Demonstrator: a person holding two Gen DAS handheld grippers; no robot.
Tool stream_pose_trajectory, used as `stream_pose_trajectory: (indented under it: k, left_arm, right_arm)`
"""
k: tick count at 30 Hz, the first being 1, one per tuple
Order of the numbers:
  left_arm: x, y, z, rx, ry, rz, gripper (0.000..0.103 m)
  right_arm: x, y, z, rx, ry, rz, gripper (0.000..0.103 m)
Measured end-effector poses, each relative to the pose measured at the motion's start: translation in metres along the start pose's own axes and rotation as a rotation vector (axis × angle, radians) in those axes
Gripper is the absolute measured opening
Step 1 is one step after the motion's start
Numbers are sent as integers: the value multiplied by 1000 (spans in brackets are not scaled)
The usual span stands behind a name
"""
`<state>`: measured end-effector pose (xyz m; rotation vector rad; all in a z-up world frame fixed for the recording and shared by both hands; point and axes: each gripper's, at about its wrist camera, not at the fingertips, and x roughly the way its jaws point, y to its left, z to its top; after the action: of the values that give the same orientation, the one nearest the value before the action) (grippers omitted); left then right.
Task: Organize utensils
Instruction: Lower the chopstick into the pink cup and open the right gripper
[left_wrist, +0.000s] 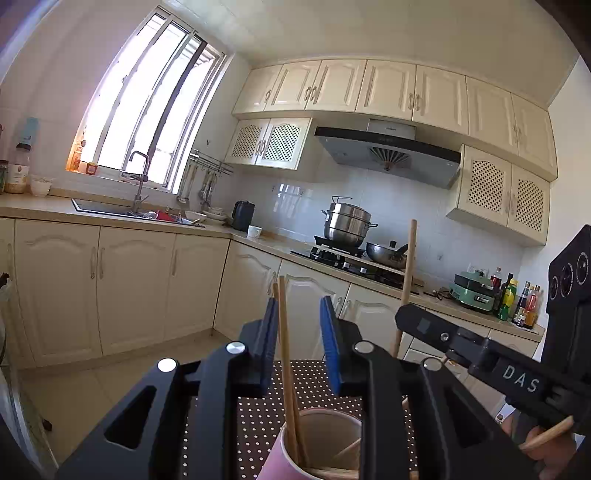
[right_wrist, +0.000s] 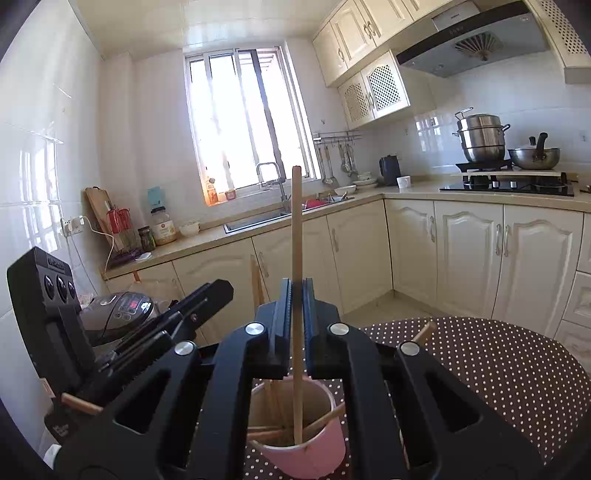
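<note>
- Kitchen with cream cabinets; a dotted bench sits near, floor open beyond its far edge.
- Pink cup stands on the bench, already holding several sticks; one stick lies loose at right, probably left to do.
- Right gripper: jaws clamped on a long stick, tip inside the cup.
- Left gripper: jaws apart around chopsticks, gripping nothing.

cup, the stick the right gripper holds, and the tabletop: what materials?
Pink cup: likely paper, matte, tan inside, thin rolled rim. Stick in the right gripper: wood or bamboo, pale tan, unvarnished look. Tabletop: brown covering with white dots, fabric or vinyl; can't tell which.
</note>
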<state>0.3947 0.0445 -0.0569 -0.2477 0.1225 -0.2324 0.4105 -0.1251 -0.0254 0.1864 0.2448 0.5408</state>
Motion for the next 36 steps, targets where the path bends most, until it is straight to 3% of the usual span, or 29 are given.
stream_pose_trajectory:
  k: [3, 6, 11, 29, 32, 34, 36]
  left_arm:
    - [-8, -2, 2, 3, 11, 19, 26]
    - [-18, -6, 4, 19, 24, 63, 39]
    - [-31, -6, 5, 32, 54, 140, 44]
    - [-69, -11, 17, 71, 83, 199, 60]
    - [-74, -12, 18, 74, 85, 201, 63]
    - [-80, -13, 19, 81, 84, 206, 63]
    - [-86, -14, 20, 86, 81, 209, 63]
  right_arm:
    - [-6, 4, -3, -12, 12, -2, 6]
    - [-10, 7, -5, -22, 23, -9, 6]
    - [-14, 8, -10, -11, 47, -21, 6]
    - [-32, 20, -10, 35, 96, -32, 8]
    - [-39, 22, -8, 37, 91, -40, 22]
    - [-46, 23, -6, 43, 77, -38, 44]
    - [-53, 25, -3, 37, 66, -35, 44]
